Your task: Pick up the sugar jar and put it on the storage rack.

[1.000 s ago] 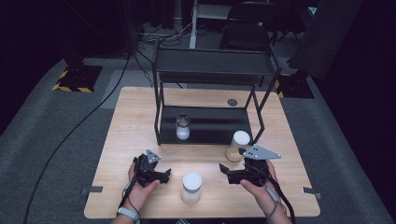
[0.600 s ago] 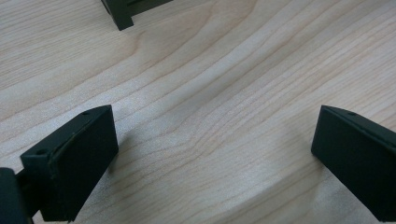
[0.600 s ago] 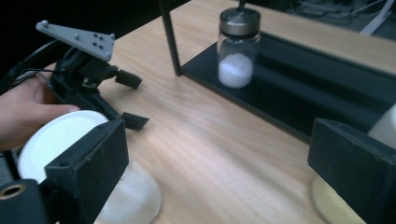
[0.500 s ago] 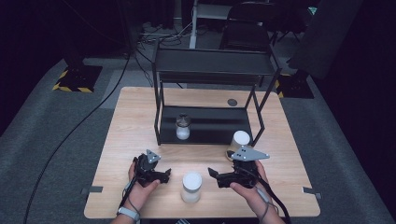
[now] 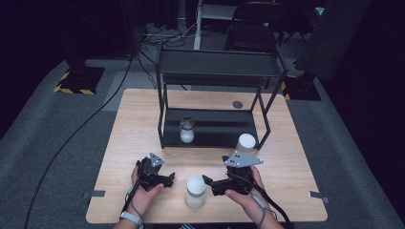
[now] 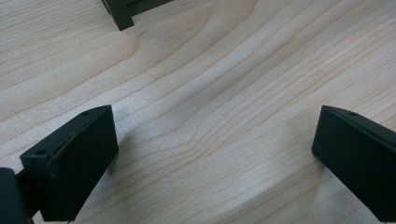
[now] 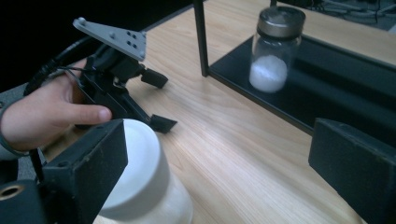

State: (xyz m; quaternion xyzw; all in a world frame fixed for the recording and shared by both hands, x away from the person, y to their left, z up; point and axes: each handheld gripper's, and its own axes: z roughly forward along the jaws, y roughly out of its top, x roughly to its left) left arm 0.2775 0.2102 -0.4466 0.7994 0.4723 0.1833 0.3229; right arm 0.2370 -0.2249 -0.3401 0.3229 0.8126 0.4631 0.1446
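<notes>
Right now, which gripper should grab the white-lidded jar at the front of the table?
Right. The right gripper is open with the white-lidded jar beside one jaw. The left gripper, also open, faces bare table.

jar (image 5: 196,190) btwn grippers, rack (image 5: 215,129) beyond

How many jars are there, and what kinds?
White-lidded jars on the table: 2, one near the front edge, one by the rack's right leg
Clear glass jars with a dark lid, on the rack's bottom shelf: 1
Total: 3
</notes>
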